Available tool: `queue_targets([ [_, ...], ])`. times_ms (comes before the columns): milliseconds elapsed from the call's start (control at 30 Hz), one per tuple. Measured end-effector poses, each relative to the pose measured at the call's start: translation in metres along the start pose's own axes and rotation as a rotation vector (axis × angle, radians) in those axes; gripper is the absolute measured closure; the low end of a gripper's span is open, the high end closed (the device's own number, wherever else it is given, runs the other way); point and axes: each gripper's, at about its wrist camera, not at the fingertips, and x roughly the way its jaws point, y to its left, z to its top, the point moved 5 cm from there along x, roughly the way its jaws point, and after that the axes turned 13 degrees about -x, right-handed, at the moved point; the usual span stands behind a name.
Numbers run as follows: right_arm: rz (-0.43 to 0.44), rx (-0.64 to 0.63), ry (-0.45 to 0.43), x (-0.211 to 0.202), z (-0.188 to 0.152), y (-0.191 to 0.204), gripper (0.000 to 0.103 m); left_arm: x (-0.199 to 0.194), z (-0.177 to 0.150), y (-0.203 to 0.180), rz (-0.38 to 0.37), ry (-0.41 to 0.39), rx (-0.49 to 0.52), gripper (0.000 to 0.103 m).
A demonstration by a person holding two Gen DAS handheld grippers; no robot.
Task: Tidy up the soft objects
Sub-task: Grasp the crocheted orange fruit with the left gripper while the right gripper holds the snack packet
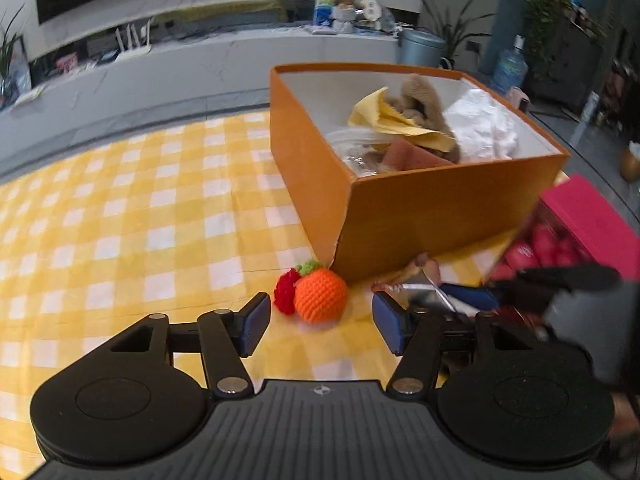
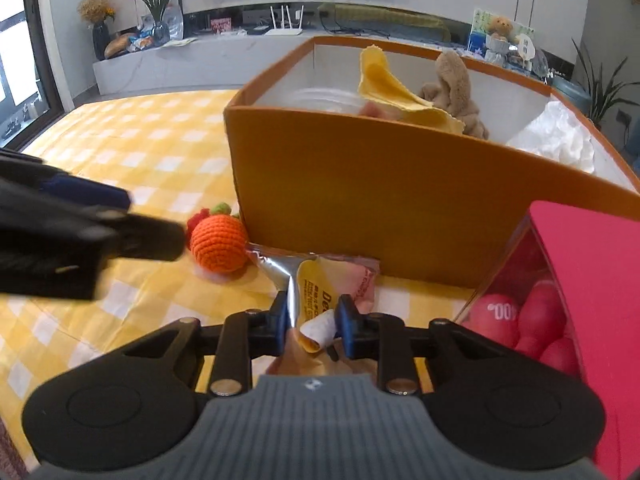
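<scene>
Soft objects are mostly gathered already: the orange box (image 1: 400, 208) ahead of both tongs holds a yellow cloth (image 1: 396, 118), a brown plush toy (image 1: 424, 100), a white crumpled cloth or tissue (image 1: 480, 124), a pinkish sponge-like piece (image 1: 416, 156) and some clear plastic. Two things are left on the checked bench (image 1: 140, 200) outside it, by my reading. The crocheted orange fruit (image 1: 320, 296), with its red crocheted companion (image 1: 286, 290) touching it, sits just beyond the left tongs (image 1: 322, 322), which stand wide open and empty with the fruit near the gap between the fingers but not touched. It looks round, tightly stitched, with a green tuft on top. A crumpled foil packet (image 2: 320, 284), silver inside and yellow and pink printed outside, lies against the foot of the box; the right tongs (image 2: 312, 320) are narrowed around its raised fold, one pad touching the foil, though whether both pads press I cannot tell. A red carton (image 2: 592, 280) stands to their right.
</scene>
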Motion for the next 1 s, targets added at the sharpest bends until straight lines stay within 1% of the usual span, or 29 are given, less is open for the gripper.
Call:
queue_targets([
  [100, 0.023, 0.047, -0.004, 0.002, -0.002, -0.004, 0.077, 0.023, -0.002, -0.001, 0.016, 0.017, 0.009, 0.031],
  [167, 0.037, 0.068, -0.006, 0.002, -0.002, -0.006, 0.076, 0.033, -0.002, -0.001, 0.031, 0.009, 0.02, 0.031],
  [233, 0.042, 0.073, -0.008, 0.003, -0.003, -0.007, 0.074, 0.04, -0.001, 0.001, 0.031, 0.01, 0.0, 0.031],
  [367, 0.047, 0.075, -0.013, 0.005, -0.004, -0.008, 0.073, 0.046, -0.003, 0.008, 0.032, 0.039, -0.044, 0.031],
  [467, 0.049, 0.077, -0.016, 0.005, -0.005, -0.008, 0.073, 0.048, -0.003, 0.013, 0.036, 0.053, -0.059, 0.036],
  [533, 0.054, 0.085, -0.016, 0.005, -0.005, -0.009, 0.073, 0.048, -0.002, 0.015, 0.021, 0.042, -0.071, 0.041],
  [667, 0.054, 0.068, -0.015, 0.005, -0.004, -0.01, 0.073, 0.049, 0.0, 0.016, 0.018, 0.049, -0.091, 0.044],
  [733, 0.057, 0.077, -0.019, 0.001, -0.004, -0.012, 0.077, 0.046, 0.002, 0.016, 0.021, 0.04, -0.102, 0.048],
  [800, 0.084, 0.097, -0.027, -0.007, -0.001, -0.014, 0.081, 0.035, 0.005, 0.017, 0.021, 0.029, -0.124, 0.052],
  [900, 0.14, 0.135, -0.048, -0.025, 0.004, -0.018, 0.084, 0.01, 0.009, 0.016, -0.001, 0.011, -0.151, 0.054],
  [1000, 0.173, 0.151, -0.085, -0.046, 0.009, -0.018, 0.086, -0.019, 0.013, 0.01, -0.009, -0.03, -0.138, 0.054],
])
